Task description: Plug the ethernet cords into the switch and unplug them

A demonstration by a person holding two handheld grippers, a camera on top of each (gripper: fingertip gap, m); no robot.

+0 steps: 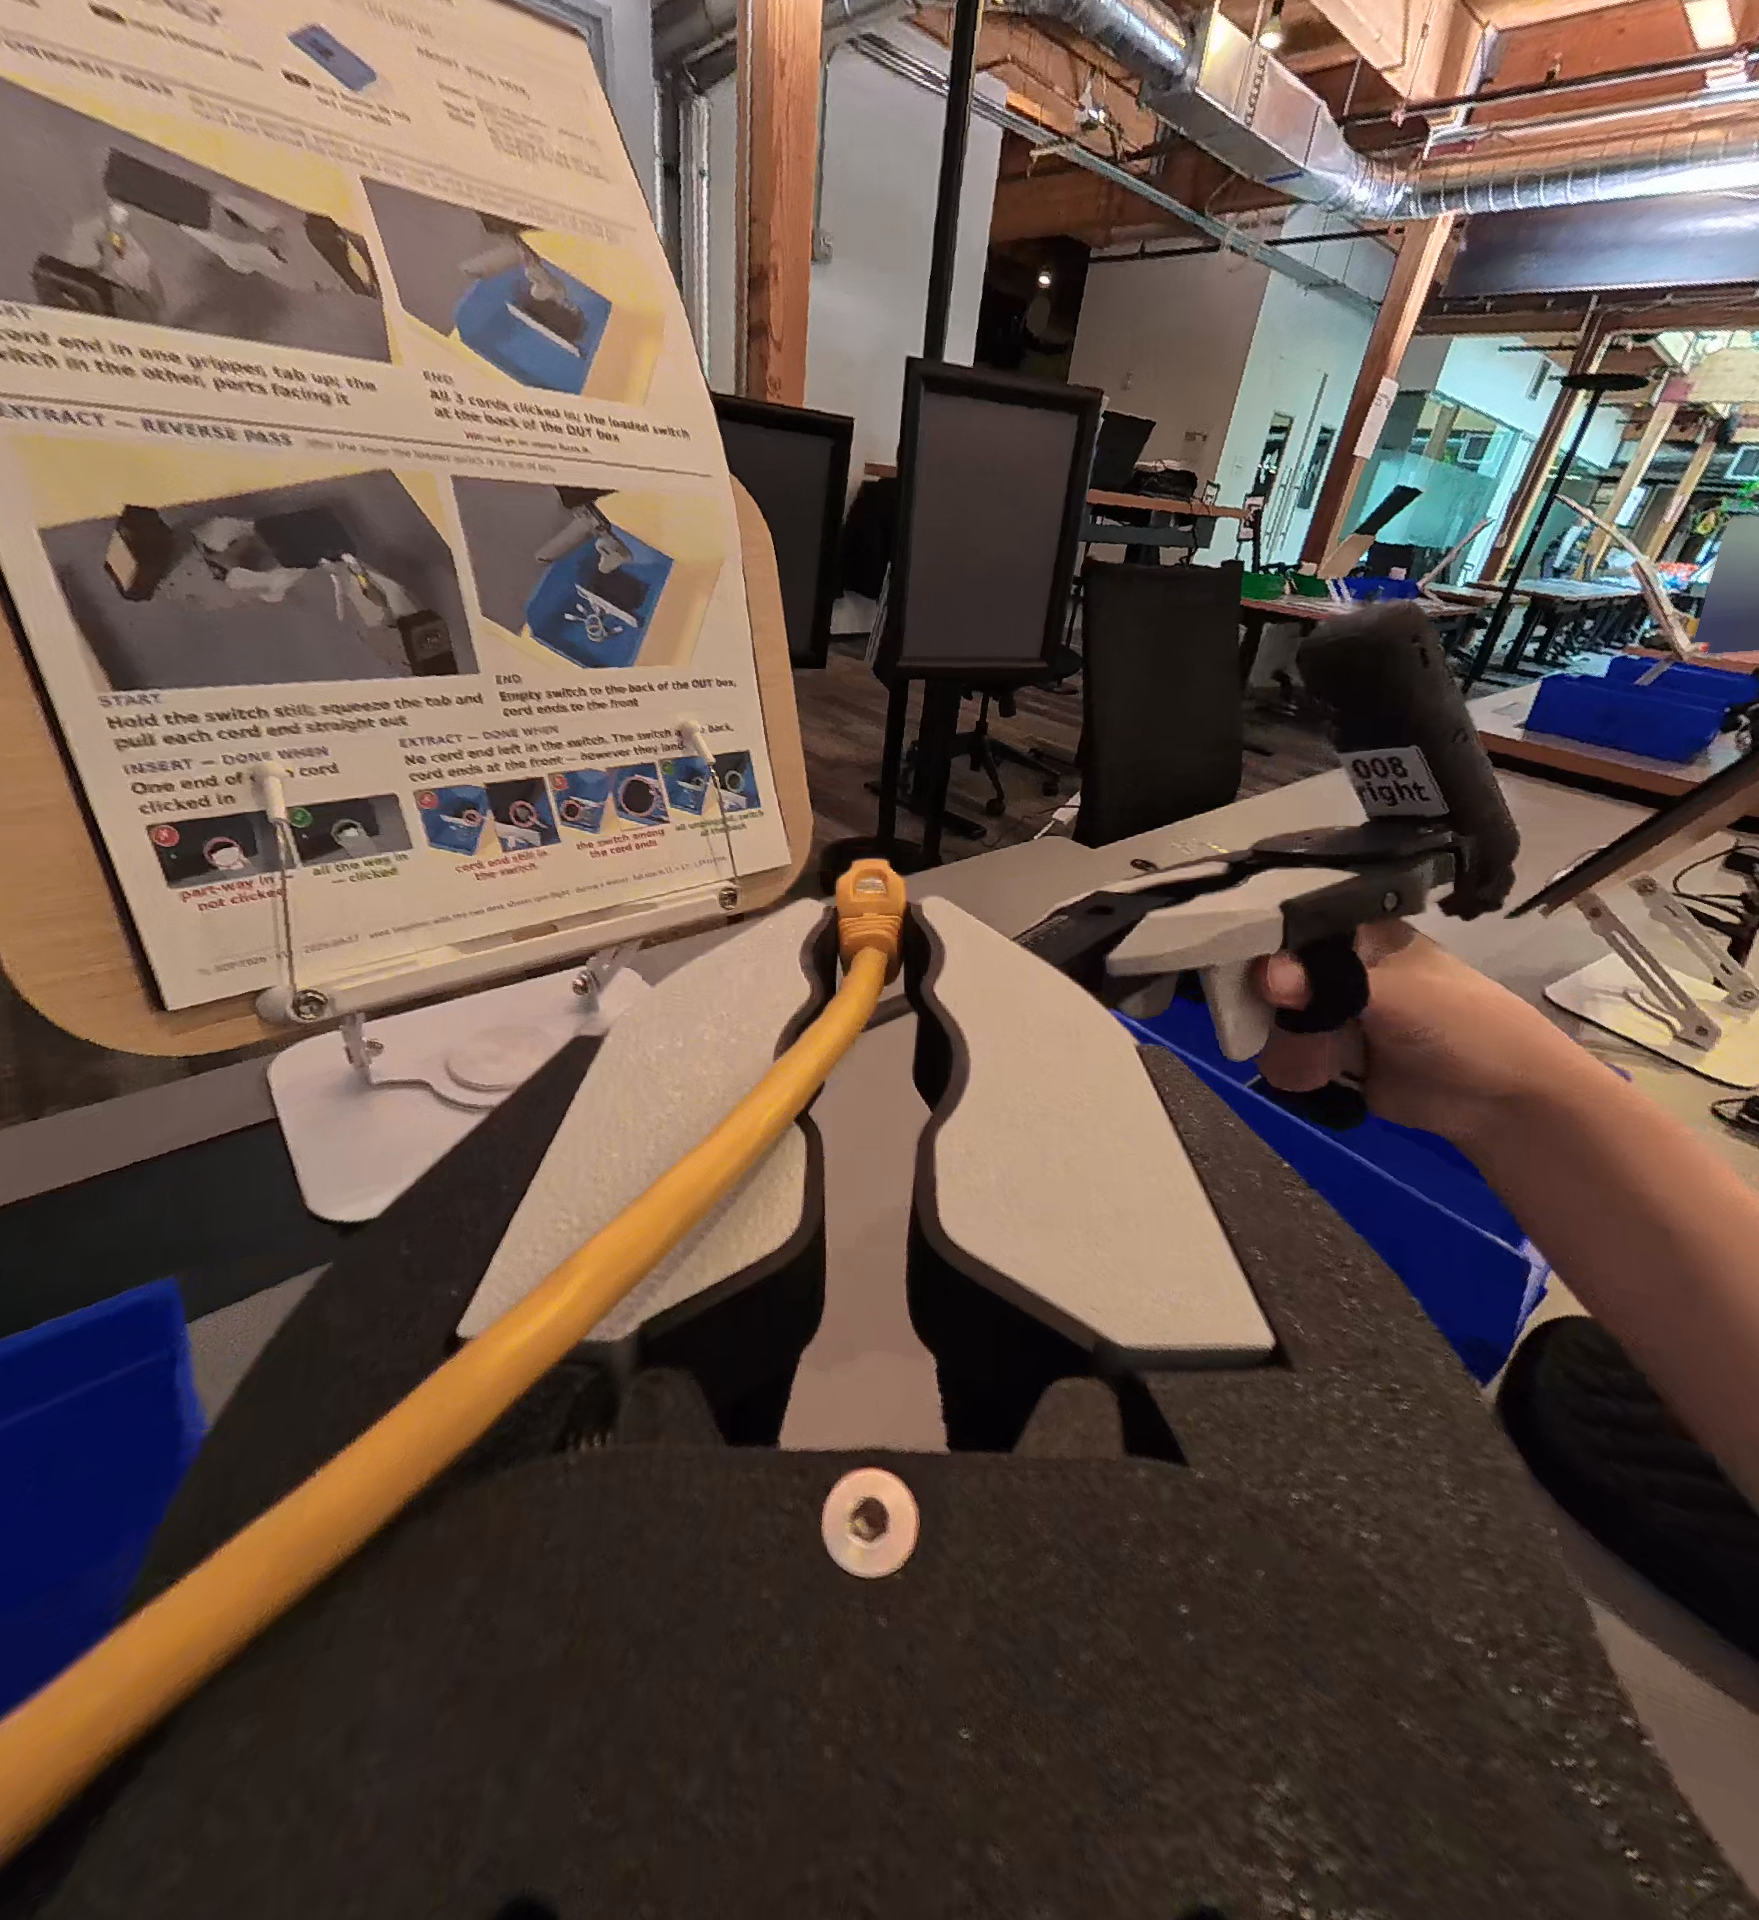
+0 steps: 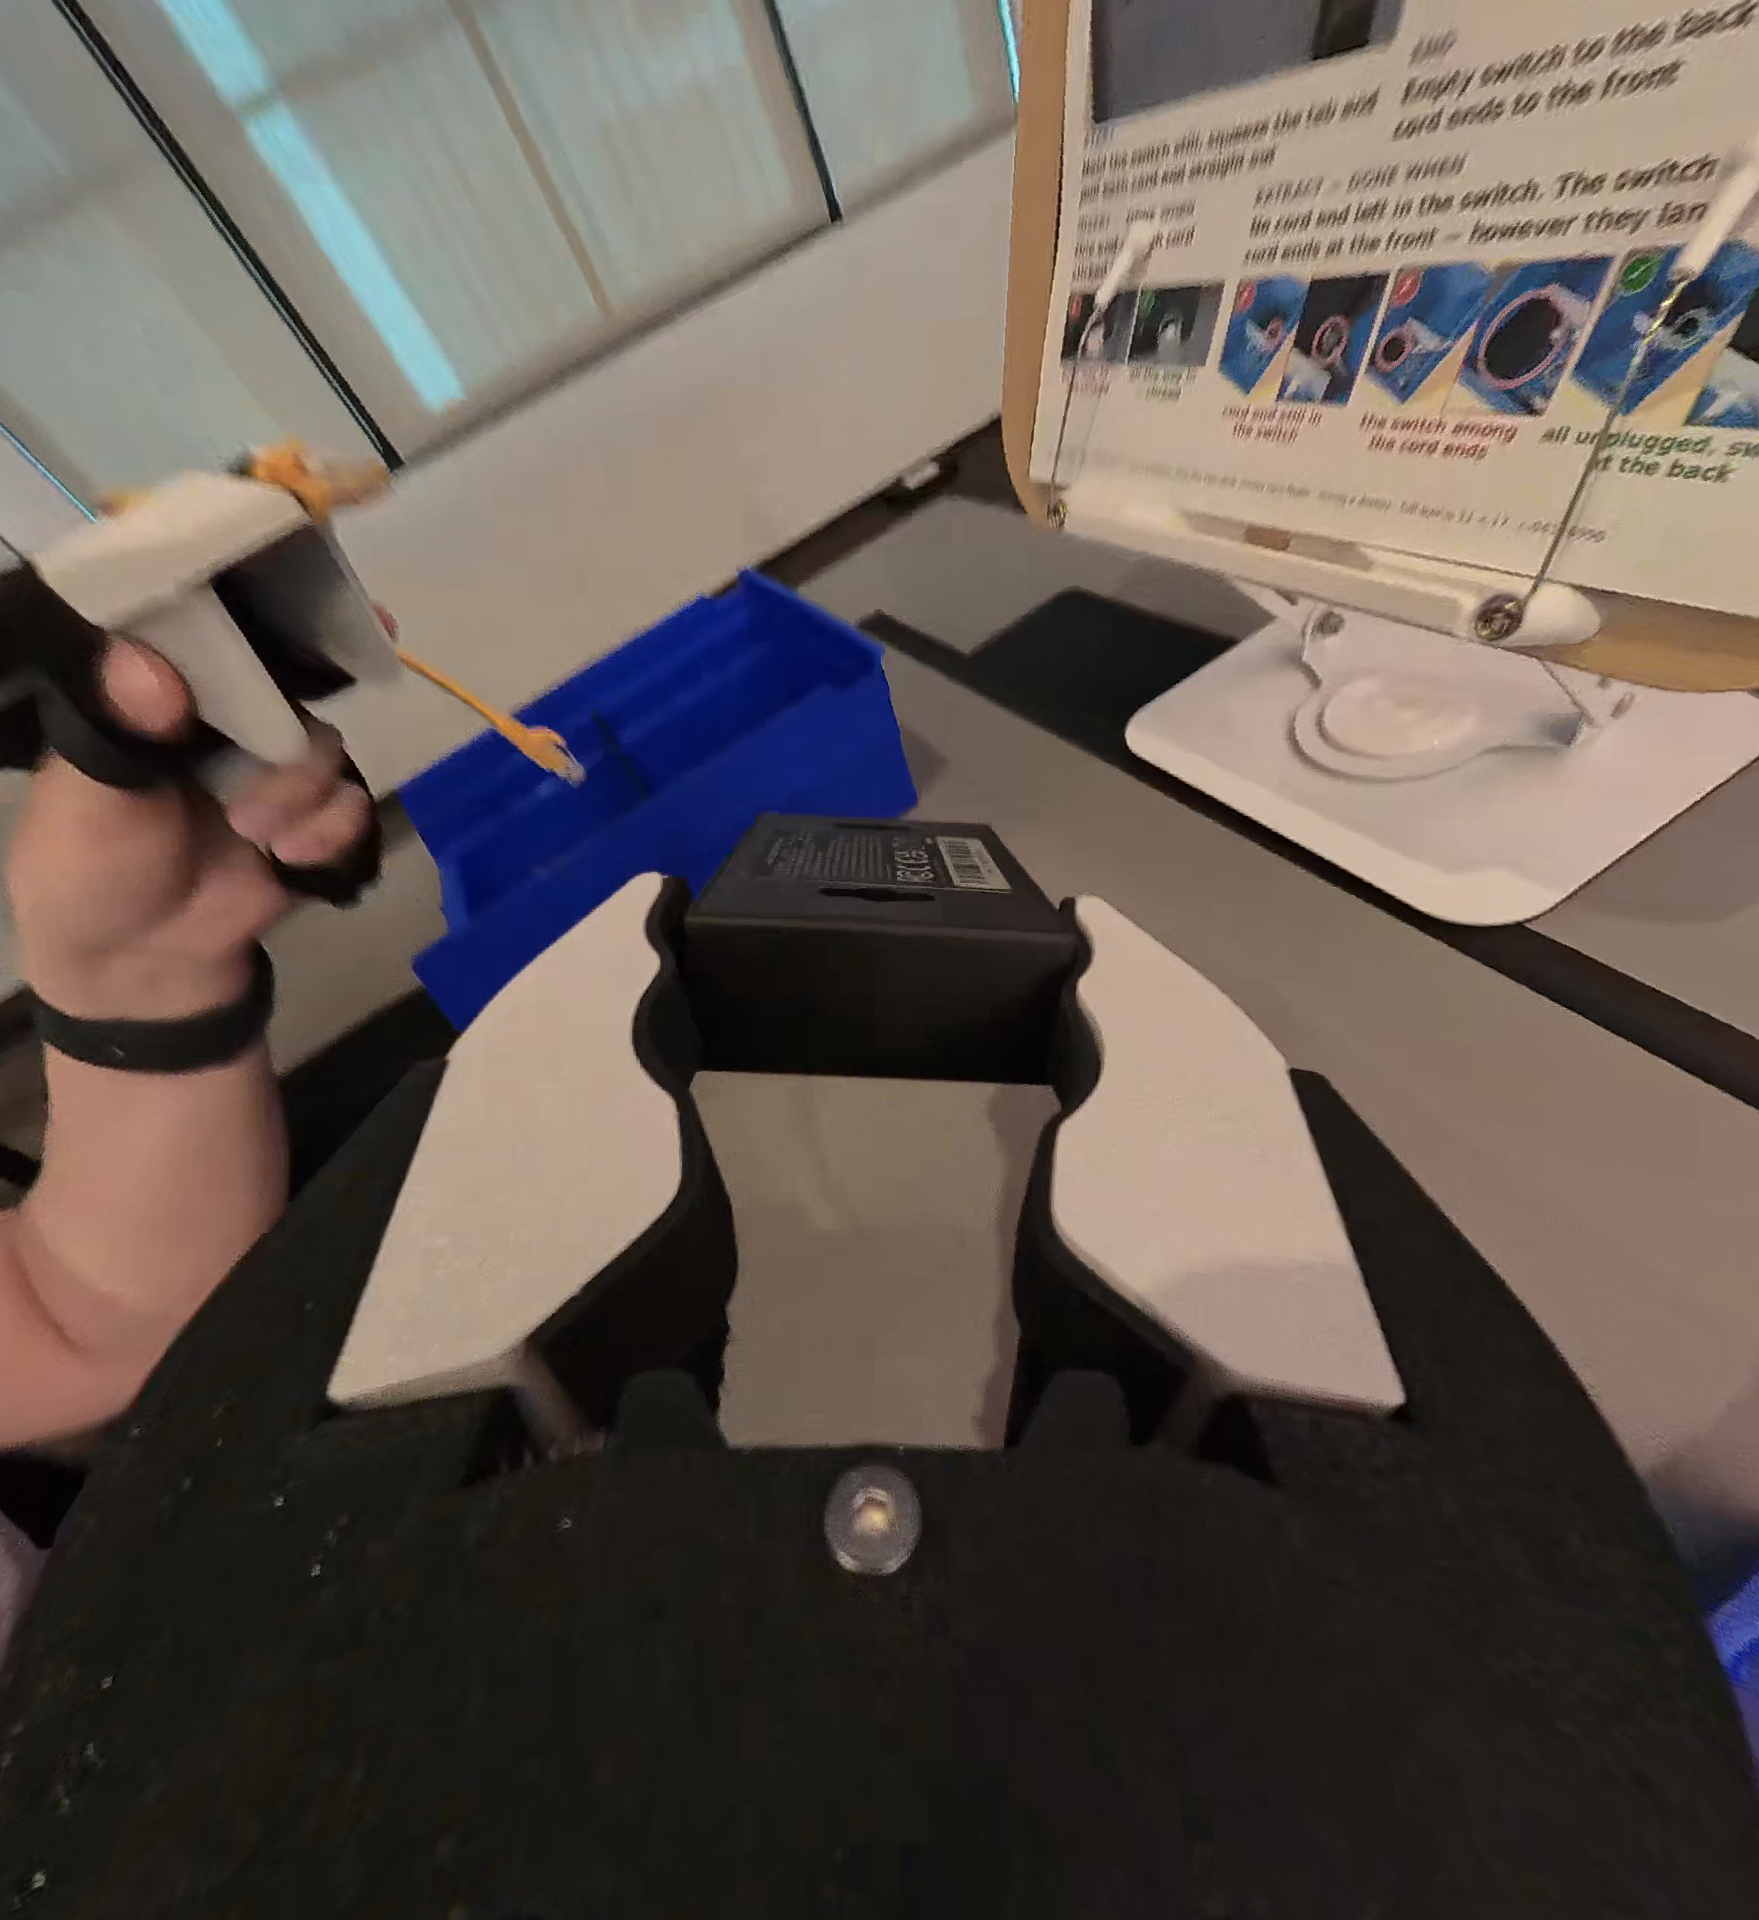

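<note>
Cord and switch held apart, ports hidden.
Left gripper (image 1: 870,940) pinching yellow cord (image 1: 584,1236), plug pointing forward; right gripper (image 2: 870,971) clamping black switch (image 2: 875,935).

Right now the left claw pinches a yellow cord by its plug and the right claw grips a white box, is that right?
Almost. The box in the right claw is black, not white; the right wrist view shows the black switch held between the pale fingers. The rest holds: the left claw pinches the yellow cord by its plug.

Black switch (image 2: 870,940) clamped between fingers (image 2: 542,1122)
</note>
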